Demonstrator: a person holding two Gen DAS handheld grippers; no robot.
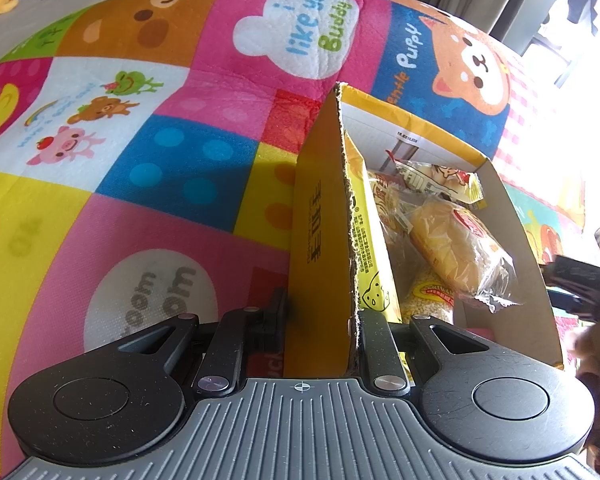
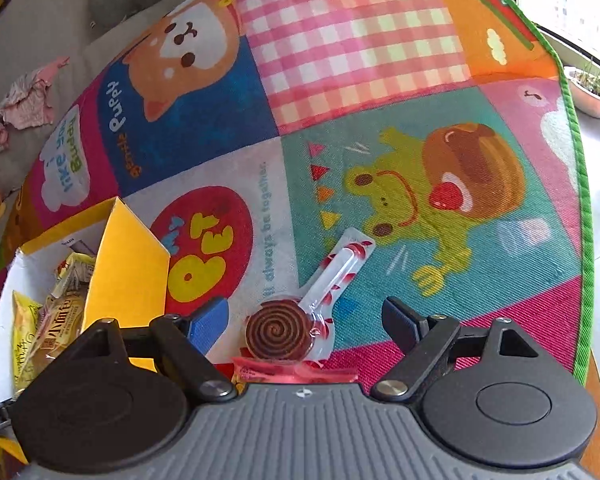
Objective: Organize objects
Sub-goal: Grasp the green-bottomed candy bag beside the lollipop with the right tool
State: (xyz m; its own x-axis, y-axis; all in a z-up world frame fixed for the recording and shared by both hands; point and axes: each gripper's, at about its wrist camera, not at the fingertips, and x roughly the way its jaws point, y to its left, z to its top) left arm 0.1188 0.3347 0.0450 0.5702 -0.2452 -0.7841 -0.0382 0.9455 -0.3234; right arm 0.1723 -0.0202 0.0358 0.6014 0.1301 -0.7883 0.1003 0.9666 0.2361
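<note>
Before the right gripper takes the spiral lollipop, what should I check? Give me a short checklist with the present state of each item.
1. Right gripper jaws wide open: ok.
2. Spiral lollipop lies between the fingers, apart from both: ok.
3. Red wrapper lies right beside the lollipop and may be pinched too: not ok.
4. Left gripper is shut on the yellow box flap, holding the box steady: ok.
5. Room in the box among the snack packets: cannot tell.
</note>
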